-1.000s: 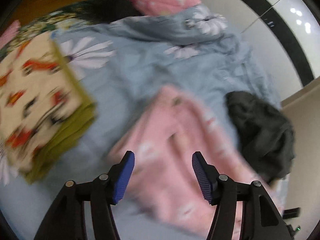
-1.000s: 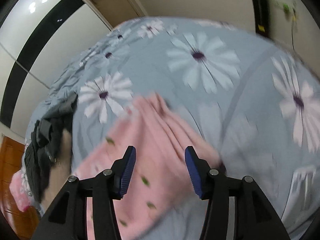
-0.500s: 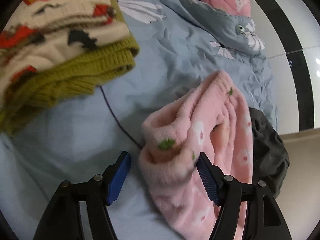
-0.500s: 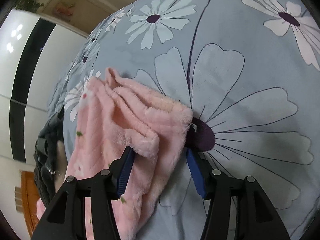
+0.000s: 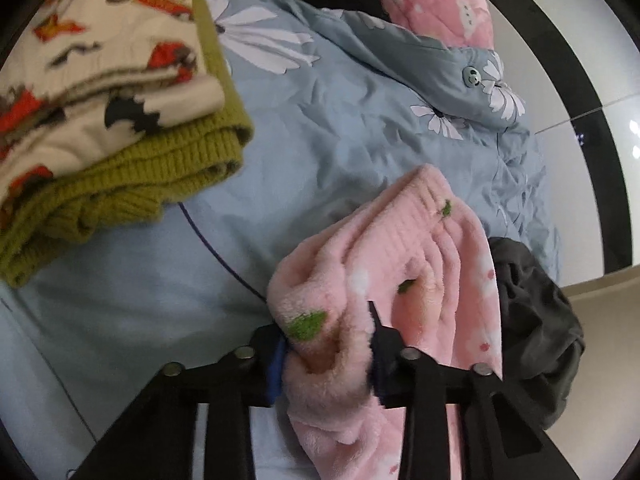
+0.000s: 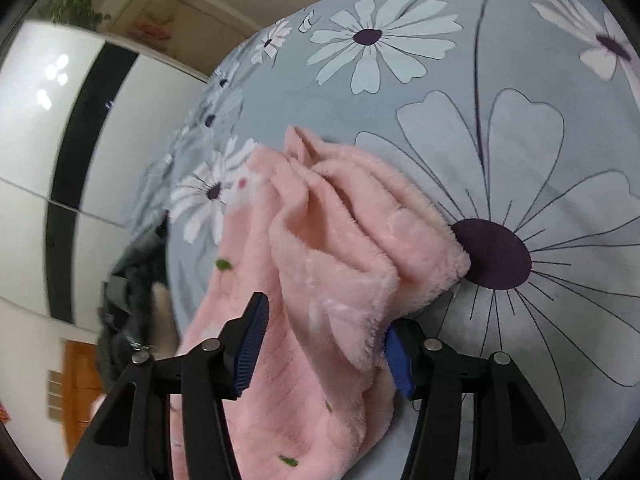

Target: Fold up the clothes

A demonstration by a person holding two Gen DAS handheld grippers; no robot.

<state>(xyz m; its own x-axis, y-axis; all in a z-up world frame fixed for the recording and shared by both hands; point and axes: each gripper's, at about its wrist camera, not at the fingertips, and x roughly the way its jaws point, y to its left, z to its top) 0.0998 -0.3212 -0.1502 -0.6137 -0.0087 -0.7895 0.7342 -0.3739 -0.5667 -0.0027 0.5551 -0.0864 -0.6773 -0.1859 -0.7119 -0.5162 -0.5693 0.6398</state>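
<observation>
A fluffy pink garment (image 5: pixel 400 248) with small green and white marks lies bunched on the blue-grey flowered bedsheet (image 5: pixel 340 120). My left gripper (image 5: pixel 326 350) is shut on one thick corner of it, and the fleece bulges between the blue pads. In the right wrist view the same pink garment (image 6: pixel 340 232) has its other corner lying between the fingers of my right gripper (image 6: pixel 324 350). That gripper stands open, its pads wide apart on either side of the fabric.
A folded stack, a white printed garment (image 5: pixel 100 72) on an olive knit sweater (image 5: pixel 140 184), sits on the bed at the left. A dark grey garment (image 5: pixel 536 312) is heaped beyond the pink one. A pink pillow (image 5: pixel 440 0) lies far back. A white wardrobe (image 6: pixel 72 160) stands behind.
Both grippers came down to the pink garment's near corners. The left one has narrowed onto the fleece; the right one stays wide with fabric between its fingers.
</observation>
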